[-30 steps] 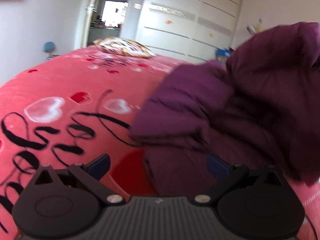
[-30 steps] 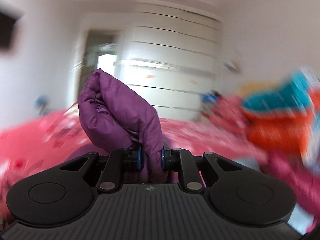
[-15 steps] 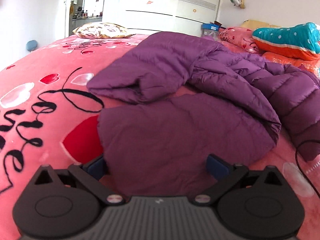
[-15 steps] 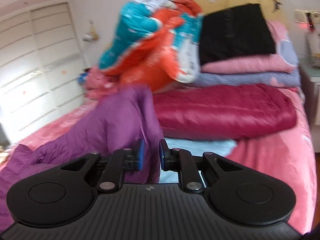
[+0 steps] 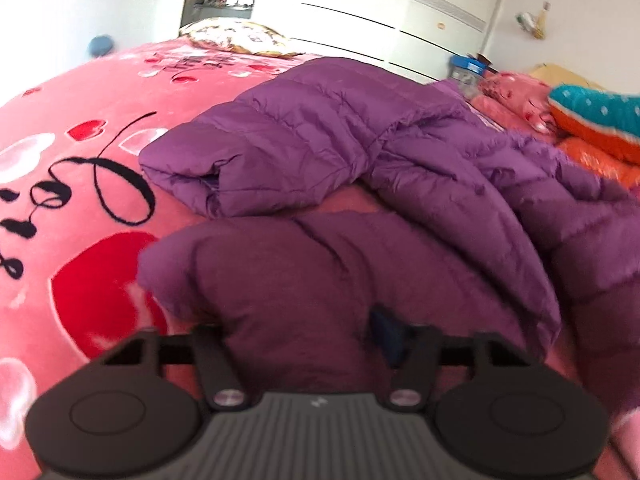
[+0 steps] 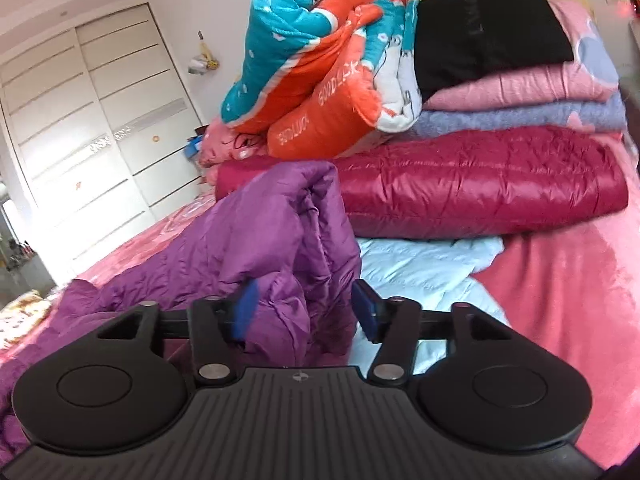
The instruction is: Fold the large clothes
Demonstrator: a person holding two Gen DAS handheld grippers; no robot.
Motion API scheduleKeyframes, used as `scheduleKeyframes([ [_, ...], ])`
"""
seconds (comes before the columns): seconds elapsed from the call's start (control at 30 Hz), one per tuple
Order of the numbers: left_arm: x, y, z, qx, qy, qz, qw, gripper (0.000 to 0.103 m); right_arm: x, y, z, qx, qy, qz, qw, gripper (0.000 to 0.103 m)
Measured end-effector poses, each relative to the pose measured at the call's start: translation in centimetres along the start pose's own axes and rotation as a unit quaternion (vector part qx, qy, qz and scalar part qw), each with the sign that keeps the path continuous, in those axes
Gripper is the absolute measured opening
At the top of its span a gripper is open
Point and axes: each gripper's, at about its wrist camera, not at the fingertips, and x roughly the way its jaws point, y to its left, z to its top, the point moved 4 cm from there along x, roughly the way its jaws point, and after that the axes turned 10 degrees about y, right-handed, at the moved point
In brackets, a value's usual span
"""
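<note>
Since a second ago, dropped from the air: 1 purple jacket [image 5: 344, 152], puffy, quilted, crumpled on the bed [image 5: 80, 128]. 2 claws: left claw [image 5: 296, 332] closing around its hem, right claw [image 6: 304, 312] opening, a fold between.

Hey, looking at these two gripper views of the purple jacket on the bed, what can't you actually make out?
- Left gripper, left view: left pad buried in the jacket; grip unclear.
- Jacket's near hem, left view: blurred and shadowed.
- Jacket's far side, right view: cut off by the gripper body.
- Light blue garment, right view: mostly under the red jacket.
</note>
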Motion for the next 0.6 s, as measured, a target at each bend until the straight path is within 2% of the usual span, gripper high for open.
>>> scheduleKeyframes([
  [0.07,-0.1,-0.4,0.3,-0.002,0.0,-0.004,1.0,0.029,-0.1,-0.4,-0.1,0.017,0.012,0.01,1.0,0.086],
  [0.1,-0.2,-0.6,0.4,0.002,0.0,-0.003,1.0,0.026,-0.2,-0.7,-0.2,0.026,0.02,0.012,0.999,0.097],
  [0.13,-0.5,-0.9,0.5,0.006,-0.002,-0.002,1.0,0.02,-0.4,-0.9,-0.4,0.033,0.025,0.013,0.999,0.099],
  [0.23,-1.9,-1.1,0.6,0.004,-0.015,-0.006,0.9999,0.013,-1.1,-1.1,-0.8,0.026,0.037,0.015,0.999,0.099],
  [0.4,-5.8,-0.8,1.4,0.002,-0.043,-0.01,0.999,0.011,-2.5,-0.3,-1.7,-0.024,0.048,0.021,0.998,0.1],
  [0.6,-12.4,2.8,2.9,-0.019,-0.089,0.008,0.9958,0.011,-5.0,0.7,-3.2,-0.075,0.06,0.04,0.995,0.1],
])
